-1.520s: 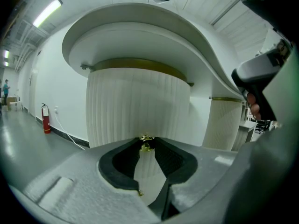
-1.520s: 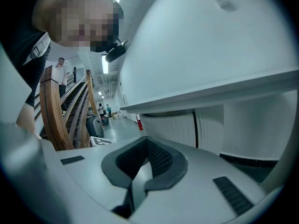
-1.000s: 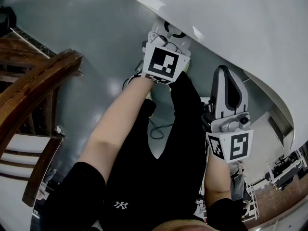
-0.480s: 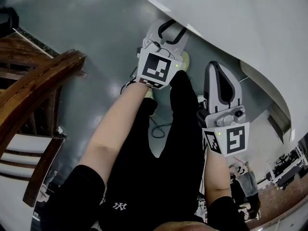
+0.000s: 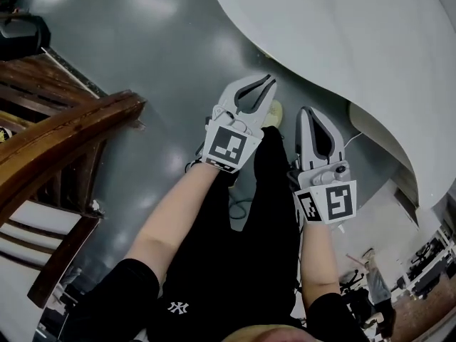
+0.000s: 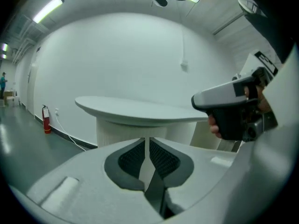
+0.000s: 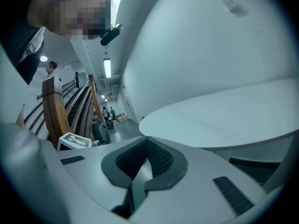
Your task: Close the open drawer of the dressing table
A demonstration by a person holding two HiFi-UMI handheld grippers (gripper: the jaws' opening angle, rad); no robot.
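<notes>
Two grippers, both empty, neither touching the table.

Head view: the left gripper (image 5: 265, 84) is over grey floor, its jaws drawn to a thin slit with nothing in it. The right gripper (image 5: 308, 111) is just beside it on its right, tips together. The white curved edge of the dressing table (image 5: 342, 41) lies ahead of both sets of tips, apart from them. A wooden stair rail (image 5: 64, 134) stands well off to the left gripper's left.

Left gripper view: the oval top and pedestal are straight ahead beyond the tips, and a sliver of pedestal shows through the slit. The right gripper sits off to the right. No drawer is seen from here.

Right gripper view: the pads meet at the tips, with the tabletop ahead and above. A dark slot (image 7: 254, 164) under the top, right of the jaws, may be the open drawer — can't be sure.

Doing it well, as I judge: find the drawer front first and bring the closed tips level with it. Set them flat against the face and push straight in. Press evenly so the drawer doesn't skew on its runners.

Against a second ago: both grippers sat tucked at the table's edge and now stand clear of it, nearer the body. The left jaws were spread wide half a second back — they have just been closing, on nothing.
</notes>
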